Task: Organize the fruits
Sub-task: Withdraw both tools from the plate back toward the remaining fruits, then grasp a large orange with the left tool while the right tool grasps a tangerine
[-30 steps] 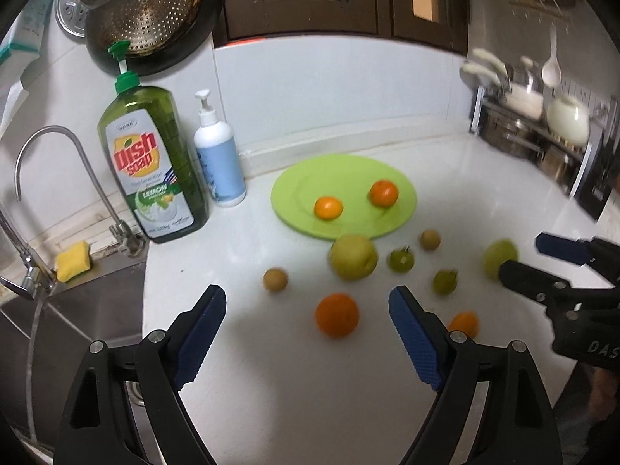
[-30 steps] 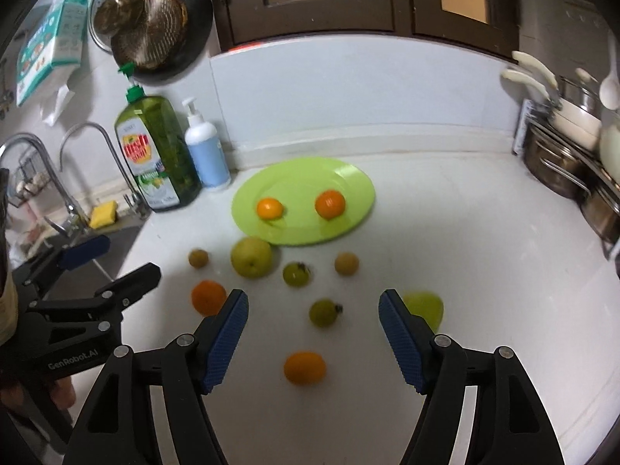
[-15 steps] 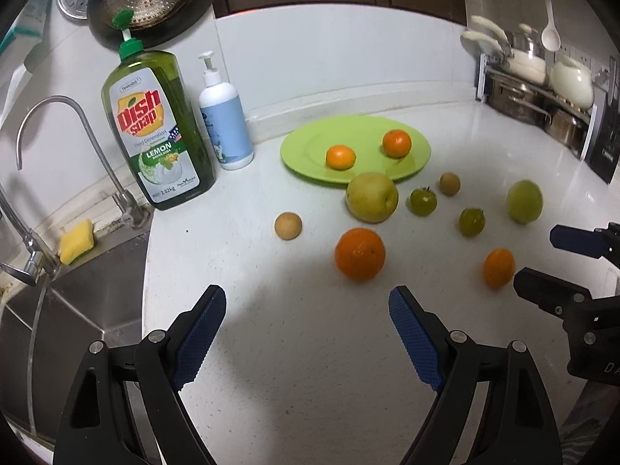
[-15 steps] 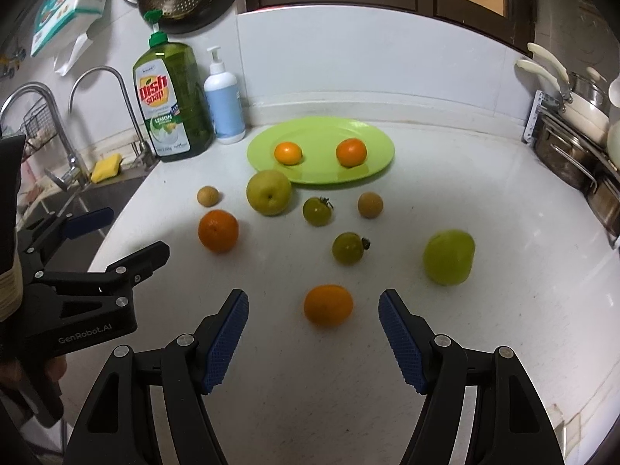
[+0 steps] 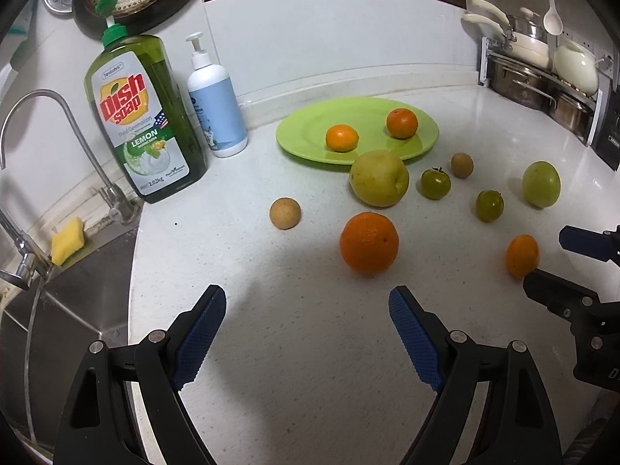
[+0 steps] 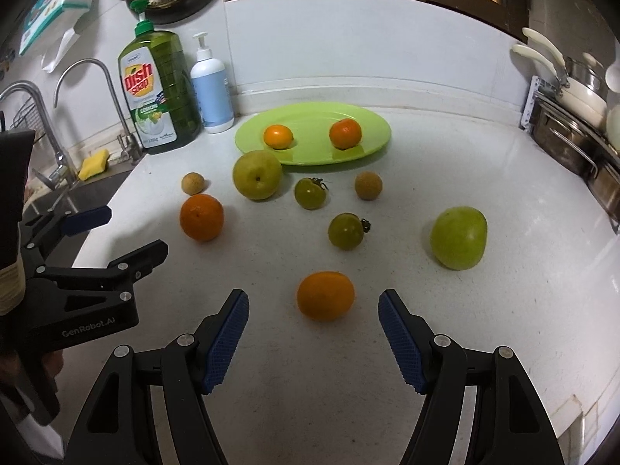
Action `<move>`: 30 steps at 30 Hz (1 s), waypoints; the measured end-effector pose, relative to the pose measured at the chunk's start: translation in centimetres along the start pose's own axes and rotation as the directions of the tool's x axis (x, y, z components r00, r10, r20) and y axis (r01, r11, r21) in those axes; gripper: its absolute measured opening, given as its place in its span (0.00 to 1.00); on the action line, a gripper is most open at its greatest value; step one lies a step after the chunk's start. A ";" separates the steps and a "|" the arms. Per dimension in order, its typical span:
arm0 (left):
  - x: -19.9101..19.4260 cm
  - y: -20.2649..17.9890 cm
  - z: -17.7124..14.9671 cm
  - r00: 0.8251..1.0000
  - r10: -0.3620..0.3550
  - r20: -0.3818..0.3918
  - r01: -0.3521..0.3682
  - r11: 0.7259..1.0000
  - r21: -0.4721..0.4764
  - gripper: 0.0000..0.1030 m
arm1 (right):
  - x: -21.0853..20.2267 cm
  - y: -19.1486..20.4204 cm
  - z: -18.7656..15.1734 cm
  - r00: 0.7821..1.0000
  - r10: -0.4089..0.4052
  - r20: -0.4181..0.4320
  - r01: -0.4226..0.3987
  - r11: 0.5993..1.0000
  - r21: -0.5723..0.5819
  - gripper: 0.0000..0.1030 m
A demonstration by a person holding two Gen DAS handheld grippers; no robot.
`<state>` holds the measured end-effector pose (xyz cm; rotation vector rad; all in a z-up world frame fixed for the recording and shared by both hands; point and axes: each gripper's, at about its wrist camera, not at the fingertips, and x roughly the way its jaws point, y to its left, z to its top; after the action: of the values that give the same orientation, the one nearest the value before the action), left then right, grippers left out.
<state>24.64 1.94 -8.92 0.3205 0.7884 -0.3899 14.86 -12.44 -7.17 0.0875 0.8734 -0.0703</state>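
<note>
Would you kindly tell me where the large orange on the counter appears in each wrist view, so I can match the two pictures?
Left wrist view: the large orange lies just right of centre, a little ahead of the open left gripper.
Right wrist view: the same orange lies left of centre, beside the small brown fruit.
Shared landmark: the green plate holding two small oranges.

two tangerines [image 6: 277,136] on plate [image 6: 372,143], other fruit [image 6: 257,174] before it

Both grippers, left [image 5: 306,333] and right [image 6: 314,343], have sunk closer to the fruit.
</note>
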 end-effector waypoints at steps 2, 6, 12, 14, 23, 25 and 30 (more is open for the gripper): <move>0.1 -0.1 0.1 1.000 -0.009 0.001 0.009 1.000 -0.003 0.84 | 0.1 -0.2 -0.1 1.000 0.005 0.000 -0.005 1.000 0.012 0.68; 0.6 -0.3 0.3 1.000 -0.020 -0.004 0.020 1.000 0.001 0.84 | 0.3 -0.2 0.0 1.000 0.014 -0.004 -0.014 1.000 0.017 0.66; 1.3 -0.7 1.0 0.999 -0.052 -0.009 0.052 0.999 0.003 0.83 | 1.1 -0.5 0.2 0.999 0.032 -0.024 -0.031 0.999 0.028 0.61; 1.6 -0.8 1.3 0.998 -0.057 -0.010 0.057 0.998 0.008 0.79 | 1.5 -0.6 0.3 0.999 0.040 -0.037 -0.039 0.999 0.030 0.58; 3.3 -2.0 2.4 0.993 -0.112 -0.049 0.113 0.993 0.023 0.61 | 2.2 -0.9 0.5 0.997 0.053 -0.051 -0.051 0.998 0.033 0.49; 3.5 -2.3 2.5 0.991 -0.119 -0.053 0.121 0.992 0.030 0.60 | 2.3 -1.0 0.5 0.997 0.055 -0.053 -0.054 0.998 0.033 0.46; 3.8 -2.8 2.9 0.988 -0.142 -0.056 0.144 0.989 0.035 0.52 | 2.4 -1.5 0.7 0.997 0.059 -0.059 -0.057 0.998 0.040 0.40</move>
<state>27.61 -2.61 -10.18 0.3121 0.8597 -0.5336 16.81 -14.08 -8.68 0.1512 0.9293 -0.0305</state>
